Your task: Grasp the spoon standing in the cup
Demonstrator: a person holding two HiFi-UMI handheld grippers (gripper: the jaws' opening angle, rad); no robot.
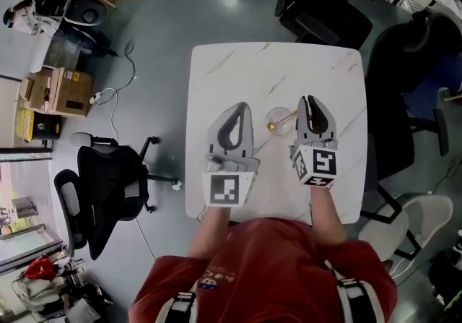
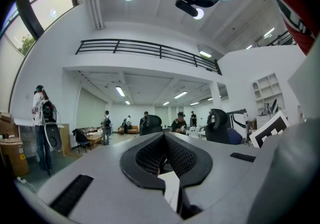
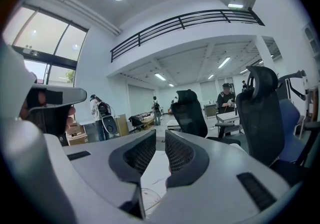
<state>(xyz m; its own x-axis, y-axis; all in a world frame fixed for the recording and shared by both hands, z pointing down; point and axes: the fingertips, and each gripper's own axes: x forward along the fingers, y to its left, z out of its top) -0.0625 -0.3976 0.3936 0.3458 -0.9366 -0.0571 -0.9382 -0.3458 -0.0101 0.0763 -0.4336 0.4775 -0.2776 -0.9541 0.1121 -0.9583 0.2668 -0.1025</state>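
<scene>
Spoon (image 1: 273, 126) leaning sideways in clear cup (image 1: 284, 116), gold end toward left gripper (image 1: 242, 108); right gripper (image 1: 310, 101) just beside cup; both grippers pinched closed, holding nothing

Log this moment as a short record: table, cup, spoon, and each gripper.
table: white marble-pattern table
cup: clear glass cup, upright on the table, between the two grippers
spoon: gold-coloured spoon, standing in the cup, leaning toward its left rim, not grasped
left gripper: left gripper, jaws together, nothing between them, left of the cup and apart from it
right gripper: right gripper, jaws together, nothing between them, close beside the cup's right side
task status: spoon not yet grasped
</scene>
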